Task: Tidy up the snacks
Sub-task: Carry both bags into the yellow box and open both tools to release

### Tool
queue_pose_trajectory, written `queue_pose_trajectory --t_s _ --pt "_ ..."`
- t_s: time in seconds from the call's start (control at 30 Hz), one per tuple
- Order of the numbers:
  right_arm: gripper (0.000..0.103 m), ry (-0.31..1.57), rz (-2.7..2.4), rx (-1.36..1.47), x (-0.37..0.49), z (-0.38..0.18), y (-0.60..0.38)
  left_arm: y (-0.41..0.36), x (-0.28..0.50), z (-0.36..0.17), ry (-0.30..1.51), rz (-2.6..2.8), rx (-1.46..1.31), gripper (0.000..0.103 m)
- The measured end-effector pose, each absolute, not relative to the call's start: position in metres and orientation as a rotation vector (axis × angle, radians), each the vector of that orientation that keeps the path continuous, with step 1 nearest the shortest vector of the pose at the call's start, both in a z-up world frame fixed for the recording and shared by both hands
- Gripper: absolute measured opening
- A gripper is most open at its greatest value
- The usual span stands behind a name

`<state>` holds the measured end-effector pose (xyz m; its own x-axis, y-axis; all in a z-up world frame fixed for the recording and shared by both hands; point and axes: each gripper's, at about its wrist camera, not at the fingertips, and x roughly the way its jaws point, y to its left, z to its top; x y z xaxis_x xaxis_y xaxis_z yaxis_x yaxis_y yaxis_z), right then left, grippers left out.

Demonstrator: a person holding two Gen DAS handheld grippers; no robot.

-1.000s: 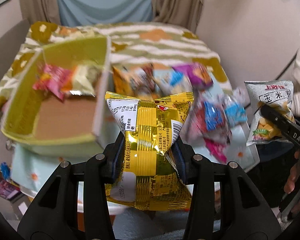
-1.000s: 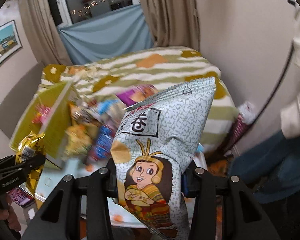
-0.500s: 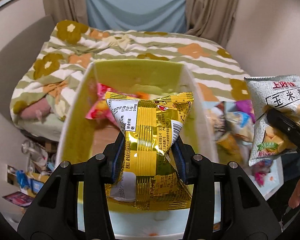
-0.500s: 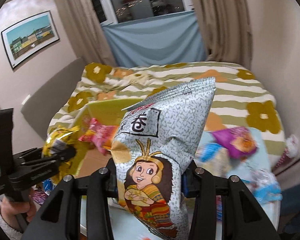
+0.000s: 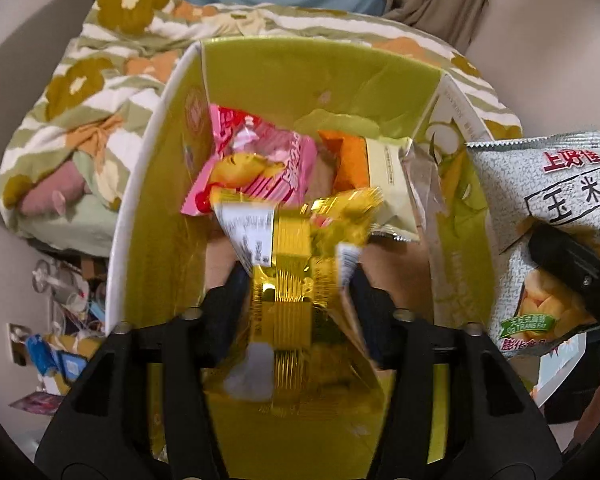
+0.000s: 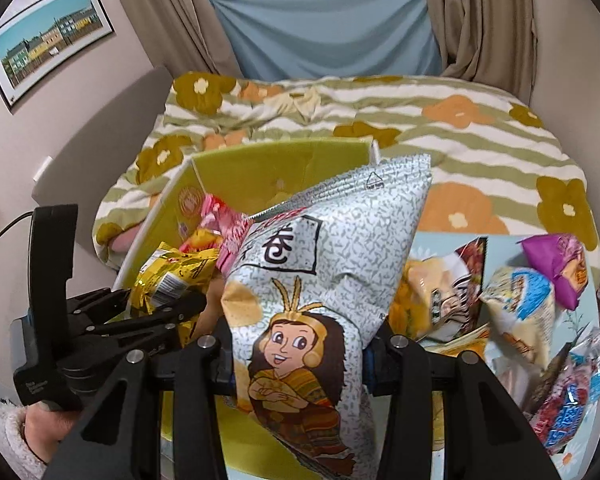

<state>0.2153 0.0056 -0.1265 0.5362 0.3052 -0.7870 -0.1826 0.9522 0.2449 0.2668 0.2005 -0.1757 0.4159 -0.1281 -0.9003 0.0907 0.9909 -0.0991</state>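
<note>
Left gripper (image 5: 296,292) opening, dropping crinkly gold foil packet (image 5: 292,264) into green cardboard box (image 5: 320,76); right gripper (image 6: 296,352), clamped on grey speckled puffed-snack bag (image 6: 324,248), should release there next.

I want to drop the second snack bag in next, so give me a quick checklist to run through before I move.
1. Left claw letting go of the gold packet: ok, its jaws are opening and the packet looks blurred between them.
2. Gold packet over the green box: ok, box interior lies right below it.
3. Gold packet clear of the left claw: cannot tell, it sits between the fingers.
4. Right claw gripping the grey corn snack bag: ok, shut on it.
5. Room in the box: ok, only a pink packet and a cream and orange packet at the far end.
6. Path for the right claw: not ok, left claw occupies the box opening.
</note>
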Motion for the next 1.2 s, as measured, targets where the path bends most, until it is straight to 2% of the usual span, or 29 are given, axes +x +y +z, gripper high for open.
queue_pose_trajectory --t_s 0.03,0.07,0.37,0.83,0.87,0.9,0.93,0.97,1.0,1.03,1.07,1.2 --pt "0.04 0.97 0.291 0.136 0.216 -0.129 0.006 0.201 0.266 -0.176 1.128 -0.126 -0.027 0.102" --pt "0.04 0.975 0.29 0.133 0.217 -0.13 0.008 0.201 0.263 -0.173 1.108 -0.113 -0.018 0.103" --pt "0.04 0.998 0.33 0.106 0.228 -0.139 0.01 0.216 0.238 -0.144 1.055 -0.054 -0.021 0.103" --pt "0.042 1.038 0.457 -0.037 0.249 -0.152 0.059 0.227 0.217 -0.135 1.025 0.018 -0.058 0.103" --pt "0.044 1.039 0.456 -0.038 0.249 -0.154 0.06 0.227 0.216 -0.136 1.024 0.019 -0.06 0.103" --pt "0.051 1.039 0.457 -0.037 0.249 -0.155 0.06 0.227 0.215 -0.136 1.023 0.021 -0.062 0.103" --pt "0.065 1.038 0.459 -0.034 0.249 -0.157 0.06 0.228 0.214 -0.136 1.018 0.018 -0.07 0.103" --pt "0.072 1.035 0.455 -0.031 0.249 -0.157 0.059 0.228 0.212 -0.136 1.016 0.018 -0.077 0.103" --pt "0.087 1.029 0.438 -0.031 0.249 -0.157 0.057 0.229 0.211 -0.136 1.015 0.018 -0.083 0.103" --pt "0.098 1.018 0.429 -0.023 0.249 -0.158 0.052 0.23 0.209 -0.137 1.017 0.022 -0.087 0.103" --pt "0.102 1.011 0.426 -0.015 0.249 -0.157 0.05 0.231 0.208 -0.138 1.019 0.025 -0.085 0.103" --pt "0.103 0.989 0.406 0.005 0.245 -0.154 0.04 0.232 0.206 -0.137 1.024 0.018 -0.089 0.103"
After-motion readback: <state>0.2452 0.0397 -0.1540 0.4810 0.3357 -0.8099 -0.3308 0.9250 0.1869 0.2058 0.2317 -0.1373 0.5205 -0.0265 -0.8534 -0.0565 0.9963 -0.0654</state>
